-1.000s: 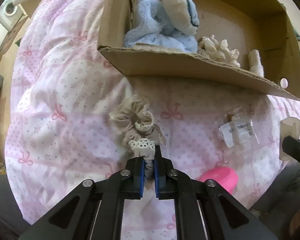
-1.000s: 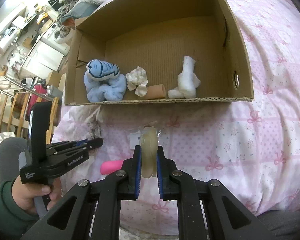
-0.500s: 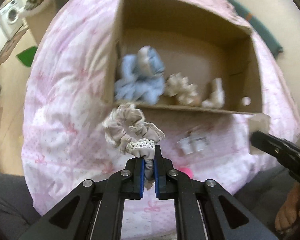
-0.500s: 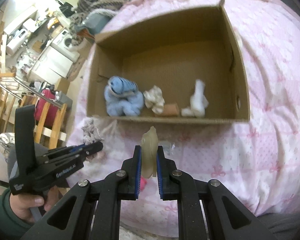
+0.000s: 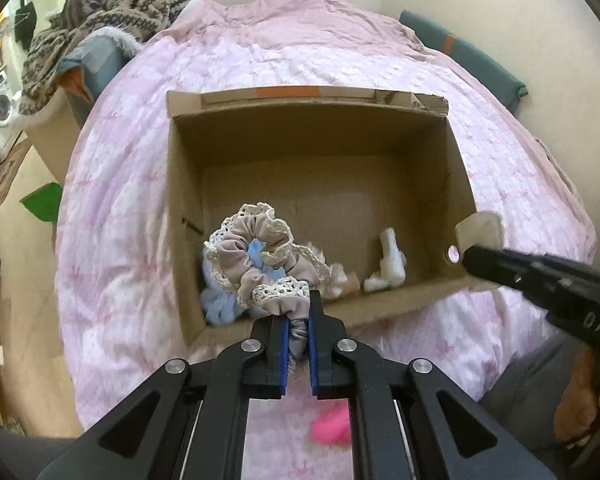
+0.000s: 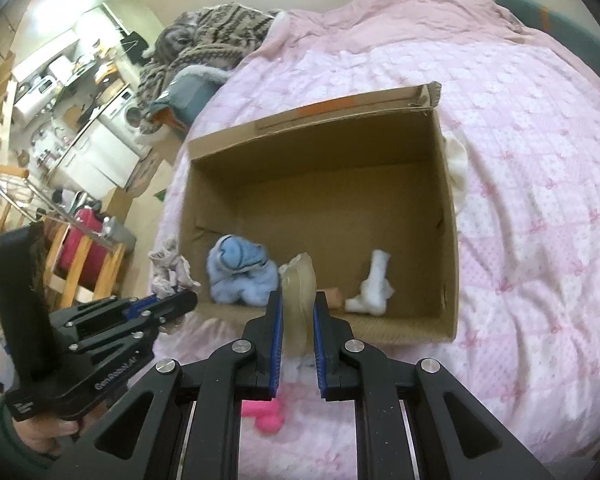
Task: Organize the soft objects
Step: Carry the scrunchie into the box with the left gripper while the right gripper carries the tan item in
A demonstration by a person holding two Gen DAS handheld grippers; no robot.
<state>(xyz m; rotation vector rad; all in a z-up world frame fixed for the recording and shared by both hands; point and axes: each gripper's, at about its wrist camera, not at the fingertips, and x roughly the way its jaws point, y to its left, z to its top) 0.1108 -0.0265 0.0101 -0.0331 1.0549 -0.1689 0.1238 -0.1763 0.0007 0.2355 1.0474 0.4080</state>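
Spreading across both views, a pink quilted bed [image 6: 540,208] is carrying an open cardboard box [image 5: 456,168], which is sitting toward the bed's near edge with its near wall facing the grippers. Inside, along that near wall, a blue plush [image 6: 236,276] is lying at the left, a small cream piece beside it, and a white soft item [image 6: 370,288] toward the right corner. A bright pink object [image 6: 266,416] is lying on the bed between the box and the near edge.

The left gripper [image 5: 297,340] is pinching the tail of a beige lace-trimmed scrunchie [image 5: 256,252], its fingers closed narrowly on the fabric, and the loop is hanging over the box's near left corner. The right gripper [image 6: 296,344] is clamping a pale translucent pad [image 6: 299,300] upright between its fingers, just at the box's near wall.

The step in hand appears to be carrying both soft pieces to the box. The next move likely calls for bringing each gripper over the rim and inside, then opening the fingers above a free patch of the floor.
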